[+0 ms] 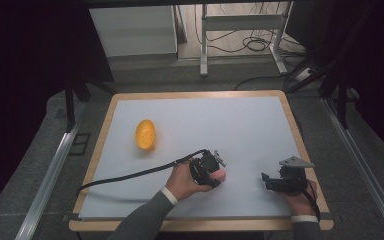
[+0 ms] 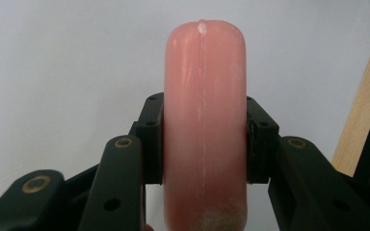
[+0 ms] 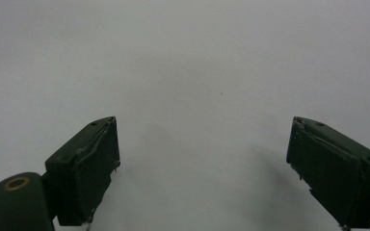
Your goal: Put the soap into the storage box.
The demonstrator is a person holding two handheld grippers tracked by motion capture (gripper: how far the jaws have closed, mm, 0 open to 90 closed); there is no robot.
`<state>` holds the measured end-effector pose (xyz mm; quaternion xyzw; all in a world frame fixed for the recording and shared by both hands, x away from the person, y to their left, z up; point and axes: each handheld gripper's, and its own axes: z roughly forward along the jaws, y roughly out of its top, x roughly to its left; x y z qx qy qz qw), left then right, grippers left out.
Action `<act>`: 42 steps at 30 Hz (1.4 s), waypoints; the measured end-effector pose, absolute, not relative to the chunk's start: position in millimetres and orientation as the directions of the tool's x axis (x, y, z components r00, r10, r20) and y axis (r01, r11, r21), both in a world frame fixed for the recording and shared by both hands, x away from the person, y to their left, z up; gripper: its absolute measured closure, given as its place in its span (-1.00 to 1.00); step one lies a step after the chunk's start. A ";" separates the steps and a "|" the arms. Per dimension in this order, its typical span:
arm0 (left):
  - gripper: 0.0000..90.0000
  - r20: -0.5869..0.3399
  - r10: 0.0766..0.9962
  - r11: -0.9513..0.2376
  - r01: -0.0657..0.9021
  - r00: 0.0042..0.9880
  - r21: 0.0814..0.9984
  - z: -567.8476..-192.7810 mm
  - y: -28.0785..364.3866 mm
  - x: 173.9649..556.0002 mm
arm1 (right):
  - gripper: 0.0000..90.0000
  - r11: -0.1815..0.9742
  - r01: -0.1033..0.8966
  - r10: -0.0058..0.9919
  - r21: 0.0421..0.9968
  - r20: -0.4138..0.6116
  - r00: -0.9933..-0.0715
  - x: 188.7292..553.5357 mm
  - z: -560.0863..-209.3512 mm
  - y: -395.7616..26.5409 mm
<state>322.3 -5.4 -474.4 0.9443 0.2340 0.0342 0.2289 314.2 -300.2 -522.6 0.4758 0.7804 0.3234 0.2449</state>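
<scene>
Gripping the pink sausage (image 2: 204, 130) at lower centre, the left gripper (image 2: 204, 139) should lift level; right gripper (image 3: 202, 159) gapes empty

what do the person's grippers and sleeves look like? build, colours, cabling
Both grippers are black, each with two blocky jaws on hinged links with brass-coloured pivot rings. The left gripper trails a long black cable across the table. The right gripper carries a grey three-cornered plate on top. The sleeves are grey with white cuffs.
</scene>
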 end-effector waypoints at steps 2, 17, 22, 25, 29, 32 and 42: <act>0.33 -0.056 0.466 -0.774 0.438 0.883 0.457 -473.8 -1.9 323.0 | -0.76 0.332 0.585 0.905 0.740 -0.075 -0.420 314.1 -522.6 -301.3; 0.33 -0.074 0.553 -0.692 0.507 0.830 0.515 -470.1 41.1 331.1 | -0.76 0.325 0.589 0.911 0.740 -0.078 -0.405 314.2 -522.8 -303.0; 0.33 -0.065 0.588 -0.672 0.531 0.806 0.516 -469.7 55.2 335.2 | -0.76 0.324 0.589 0.913 0.740 -0.082 -0.400 314.4 -522.9 -304.5; 0.34 -0.073 0.607 -0.652 0.549 0.791 0.523 -470.0 62.7 337.1 | -0.75 0.321 0.591 0.915 0.740 -0.082 -0.394 314.1 -522.5 -305.5; 0.34 -0.086 0.618 -0.637 0.561 0.782 0.529 -470.1 71.1 339.5 | -0.75 0.326 0.590 0.914 0.738 -0.086 -0.397 314.0 -522.8 -306.1; 0.33 -0.088 0.631 -0.625 0.572 0.771 0.532 -470.1 77.9 341.7 | -0.75 0.326 0.591 0.913 0.738 -0.086 -0.398 313.8 -523.2 -306.3; 0.34 -0.096 0.647 -0.603 0.585 0.756 0.542 -467.9 88.3 343.7 | -0.75 0.331 0.589 0.911 0.738 -0.088 -0.402 313.6 -523.6 -305.5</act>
